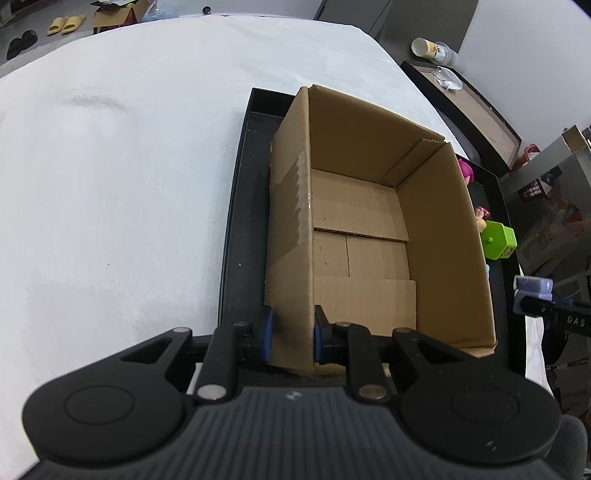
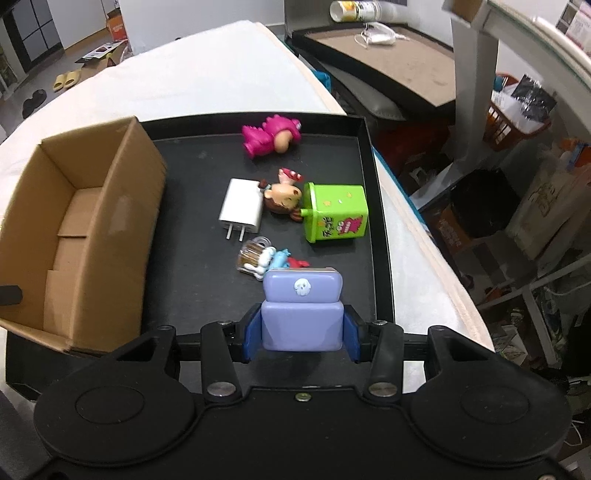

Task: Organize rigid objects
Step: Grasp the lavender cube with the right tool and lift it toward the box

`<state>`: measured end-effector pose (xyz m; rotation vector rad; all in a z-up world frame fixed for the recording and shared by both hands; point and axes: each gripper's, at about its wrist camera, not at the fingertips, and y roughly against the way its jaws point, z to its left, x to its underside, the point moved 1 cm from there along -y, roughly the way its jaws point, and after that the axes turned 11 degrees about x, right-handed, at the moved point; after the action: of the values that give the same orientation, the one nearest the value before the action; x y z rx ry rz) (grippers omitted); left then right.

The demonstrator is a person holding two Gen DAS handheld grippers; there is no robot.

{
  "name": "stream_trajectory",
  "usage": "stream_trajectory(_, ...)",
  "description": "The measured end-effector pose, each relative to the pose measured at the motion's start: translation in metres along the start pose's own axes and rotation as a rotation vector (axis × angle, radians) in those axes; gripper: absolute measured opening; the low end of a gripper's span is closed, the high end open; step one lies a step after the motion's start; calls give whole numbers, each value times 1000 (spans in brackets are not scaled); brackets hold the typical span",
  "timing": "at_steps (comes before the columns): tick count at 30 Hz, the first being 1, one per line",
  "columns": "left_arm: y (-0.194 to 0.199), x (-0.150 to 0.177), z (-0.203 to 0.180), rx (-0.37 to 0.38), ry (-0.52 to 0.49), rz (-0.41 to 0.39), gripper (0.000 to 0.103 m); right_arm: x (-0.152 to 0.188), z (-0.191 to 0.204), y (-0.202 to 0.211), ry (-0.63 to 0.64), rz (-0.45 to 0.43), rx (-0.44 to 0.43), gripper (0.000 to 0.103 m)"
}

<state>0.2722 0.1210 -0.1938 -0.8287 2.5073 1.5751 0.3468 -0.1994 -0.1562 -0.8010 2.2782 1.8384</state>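
Note:
An open cardboard box (image 1: 369,229) stands on a black tray (image 1: 240,221), with nothing inside it. My left gripper (image 1: 291,334) is shut on the box's near left wall, one blue pad on each side. In the right wrist view my right gripper (image 2: 301,326) is shut on a lilac toy armchair (image 2: 301,306), held just above the tray (image 2: 192,280). On the tray beyond it lie a white charger (image 2: 242,208), a green block toy (image 2: 334,212), a pink dinosaur figure (image 2: 271,138), a small doll (image 2: 282,194) and a small clear-and-blue toy (image 2: 264,260). The cardboard box (image 2: 85,221) stands to their left.
The tray rests on a white covered table (image 1: 110,184). To the right stand a dark side table (image 2: 388,55) with a cup (image 2: 351,9), and cluttered shelves and bags (image 2: 517,184). Shoes and boxes lie on the floor at the far left (image 1: 66,24).

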Motion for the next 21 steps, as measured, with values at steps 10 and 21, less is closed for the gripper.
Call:
stream_trajectory(10,-4,-2,4,18,-16,11,21,-10,32,33,65,-64,2,43)
stream_trajectory(21,-6,0,6,40,-21,16,21,-27,69,60,123,-135,-17,43)
